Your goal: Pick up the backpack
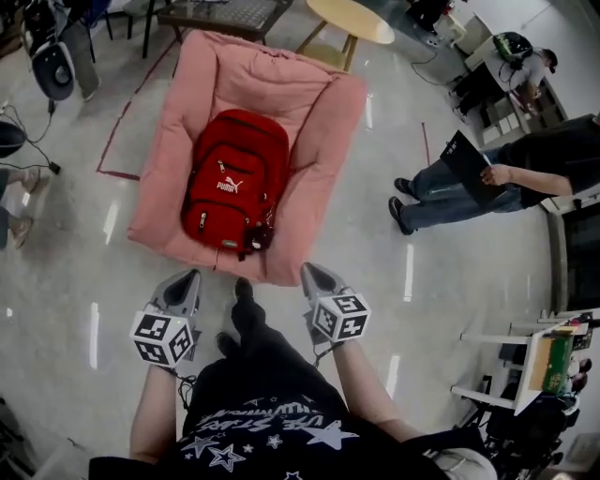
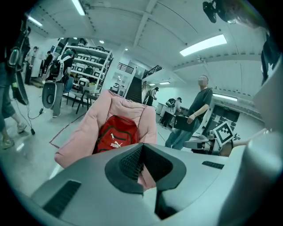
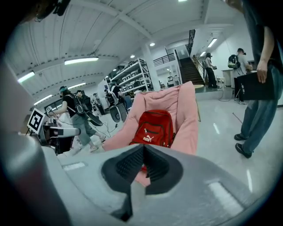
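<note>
A red backpack [image 1: 235, 181] with a white logo lies on a pink floor cushion [image 1: 319, 122] in the head view. It also shows ahead in the left gripper view as the backpack [image 2: 116, 133] and in the right gripper view as the backpack [image 3: 154, 128]. My left gripper [image 1: 187, 277] hovers just short of the cushion's near edge, jaws shut with nothing between them. My right gripper [image 1: 310, 272] is level with it on the right, shut and empty too. Neither touches the backpack.
A person holding a black folder [image 1: 469, 162] stands at the right. A round wooden table [image 1: 352, 19] is beyond the cushion. A white rack [image 1: 525, 361] sits at the right edge. Cables and a speaker-like device [image 1: 52, 67] lie at the left. Other people and shelving [image 2: 86, 66] are farther off.
</note>
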`<state>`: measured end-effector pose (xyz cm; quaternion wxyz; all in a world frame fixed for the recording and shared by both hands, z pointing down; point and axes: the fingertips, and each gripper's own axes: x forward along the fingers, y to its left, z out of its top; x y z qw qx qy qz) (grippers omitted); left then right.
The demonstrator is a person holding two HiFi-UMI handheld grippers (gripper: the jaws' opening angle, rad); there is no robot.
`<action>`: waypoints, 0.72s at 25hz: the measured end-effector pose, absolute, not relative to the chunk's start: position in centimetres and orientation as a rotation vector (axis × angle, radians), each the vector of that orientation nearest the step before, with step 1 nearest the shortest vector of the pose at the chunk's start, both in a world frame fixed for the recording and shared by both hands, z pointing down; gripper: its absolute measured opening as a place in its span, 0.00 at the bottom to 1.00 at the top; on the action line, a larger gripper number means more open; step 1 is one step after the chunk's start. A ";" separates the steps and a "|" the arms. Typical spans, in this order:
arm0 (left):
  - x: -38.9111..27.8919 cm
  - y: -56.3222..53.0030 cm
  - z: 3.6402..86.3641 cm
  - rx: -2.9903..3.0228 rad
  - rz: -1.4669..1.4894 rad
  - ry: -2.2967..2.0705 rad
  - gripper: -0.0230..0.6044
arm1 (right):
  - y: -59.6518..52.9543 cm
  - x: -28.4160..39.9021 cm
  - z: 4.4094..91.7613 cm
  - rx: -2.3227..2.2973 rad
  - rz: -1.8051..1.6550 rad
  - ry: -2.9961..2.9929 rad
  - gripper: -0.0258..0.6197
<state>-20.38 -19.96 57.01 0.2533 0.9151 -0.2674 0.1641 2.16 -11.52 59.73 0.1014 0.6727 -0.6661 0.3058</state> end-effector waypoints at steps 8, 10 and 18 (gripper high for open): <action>-15.9 -27.1 56.0 2.485 0.536 -0.753 0.05 | -21.6 7.5 59.6 2.027 0.936 -2.040 0.04; -14.3 -29.2 55.6 2.486 0.545 -0.761 0.05 | -23.8 9.1 59.2 2.060 0.950 -2.069 0.04; -8.9 -34.2 55.2 2.453 0.532 -0.756 0.05 | -28.6 13.4 59.6 2.027 1.002 -2.128 0.04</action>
